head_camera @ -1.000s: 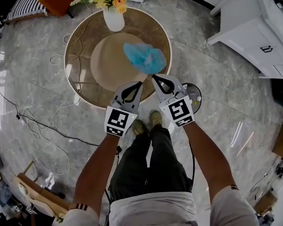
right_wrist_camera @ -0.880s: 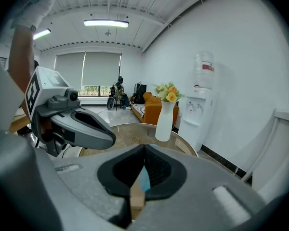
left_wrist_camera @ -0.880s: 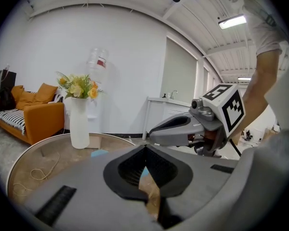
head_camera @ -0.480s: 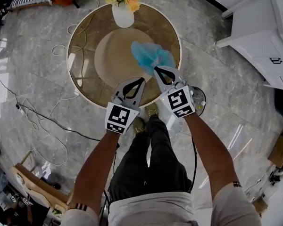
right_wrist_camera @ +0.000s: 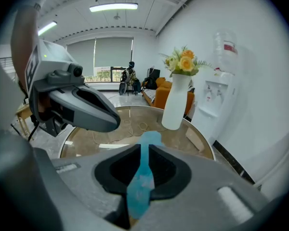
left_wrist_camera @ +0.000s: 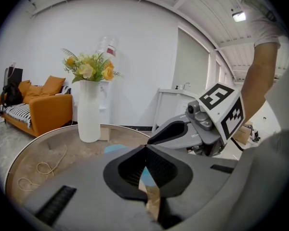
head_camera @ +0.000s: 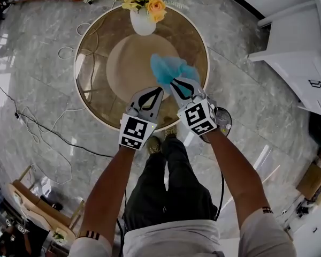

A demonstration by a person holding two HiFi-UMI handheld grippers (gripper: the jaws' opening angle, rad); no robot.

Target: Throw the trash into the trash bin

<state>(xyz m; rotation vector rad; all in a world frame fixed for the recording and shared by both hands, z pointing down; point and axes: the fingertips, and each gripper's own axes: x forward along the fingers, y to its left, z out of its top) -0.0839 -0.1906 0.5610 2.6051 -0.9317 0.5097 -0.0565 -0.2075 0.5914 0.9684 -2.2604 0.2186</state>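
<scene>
Over table (head_camera: pixel 93 84), trash (head_camera: pixel 171 68) sits between right hand-held gripper's (head_camera: pixel 176 83) opening jaws

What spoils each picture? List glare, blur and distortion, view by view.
Head view: fisheye bends the round table; glare streaks the glossy floor. Left gripper view: dark round vignette, ceiling light flares. Right gripper view: same vignette; the blue trash up close is soft.

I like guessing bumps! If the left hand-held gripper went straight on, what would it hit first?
Probably the round table, near the blue bag; the left hand-held gripper tilts down toward its top, though depth is unclear.
</scene>
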